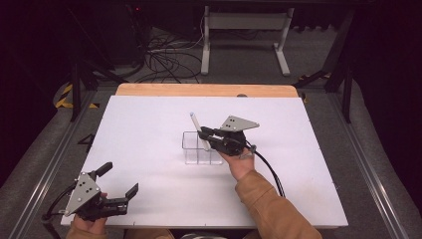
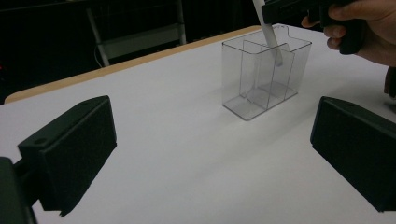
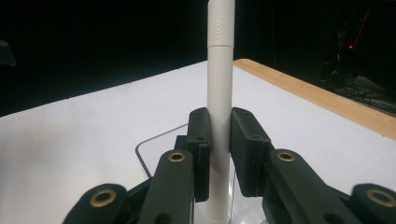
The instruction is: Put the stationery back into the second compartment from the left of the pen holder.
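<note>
Nearest the lens in the high view, the left gripper rests at the near left corner of the white table, its jaws spread wide with nothing between them. Farther in, near the table's middle, the right gripper pinches a white pen that stands tilted, its lower end inside a clear plastic organizer. A hand in a tan sleeve carries that gripper.

From the left gripper view, two black jaws stand well apart over bare table. Beyond them sits the organizer, split by clear dividers into compartments, and the pen dips into one of its rear compartments from above, held by the right gripper at the top edge.

Along the right gripper view, both jaws press on the pen from either side around its lower half. Its bottom end hangs inside the organizer, whose rounded rim shows just below.
</note>
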Action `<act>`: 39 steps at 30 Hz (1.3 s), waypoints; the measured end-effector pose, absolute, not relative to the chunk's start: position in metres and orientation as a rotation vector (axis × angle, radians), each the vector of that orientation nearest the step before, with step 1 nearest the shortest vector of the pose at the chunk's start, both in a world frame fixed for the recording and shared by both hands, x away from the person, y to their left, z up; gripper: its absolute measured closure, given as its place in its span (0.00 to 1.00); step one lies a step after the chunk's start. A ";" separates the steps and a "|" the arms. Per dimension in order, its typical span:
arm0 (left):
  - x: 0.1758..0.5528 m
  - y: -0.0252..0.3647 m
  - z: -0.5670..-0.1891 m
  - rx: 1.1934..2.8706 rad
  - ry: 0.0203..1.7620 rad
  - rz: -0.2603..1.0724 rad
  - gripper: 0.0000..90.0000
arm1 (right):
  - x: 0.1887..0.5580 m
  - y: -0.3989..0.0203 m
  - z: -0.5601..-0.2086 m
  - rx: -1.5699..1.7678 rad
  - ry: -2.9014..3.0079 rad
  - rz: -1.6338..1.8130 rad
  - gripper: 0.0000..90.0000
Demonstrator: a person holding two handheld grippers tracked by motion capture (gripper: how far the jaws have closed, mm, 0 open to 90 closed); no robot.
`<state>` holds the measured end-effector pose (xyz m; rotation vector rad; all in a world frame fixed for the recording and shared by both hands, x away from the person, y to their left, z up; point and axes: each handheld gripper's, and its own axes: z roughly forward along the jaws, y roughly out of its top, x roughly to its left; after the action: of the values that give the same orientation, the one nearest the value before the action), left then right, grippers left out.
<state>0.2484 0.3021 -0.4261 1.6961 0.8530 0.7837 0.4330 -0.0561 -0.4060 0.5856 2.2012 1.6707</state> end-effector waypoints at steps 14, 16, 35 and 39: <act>0.249 0.302 -0.426 1.694 0.851 0.783 0.01 | 0.429 -0.058 -0.415 0.595 2.249 1.647 0.86; 0.249 0.301 -0.426 1.694 0.851 0.786 0.01 | 0.429 -0.059 -0.414 0.598 2.258 1.650 0.80; 0.252 0.299 -0.425 1.701 0.840 0.782 0.01 | 0.402 -0.086 -0.374 0.550 2.167 1.581 0.21; 0.253 0.299 -0.425 1.696 0.841 0.774 0.01 | 0.397 -0.095 -0.368 0.559 2.159 1.576 0.19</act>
<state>0.2532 0.2987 -0.4246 1.6959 0.8409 0.7735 0.3975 -0.0950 -0.3682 0.5587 2.1594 1.5760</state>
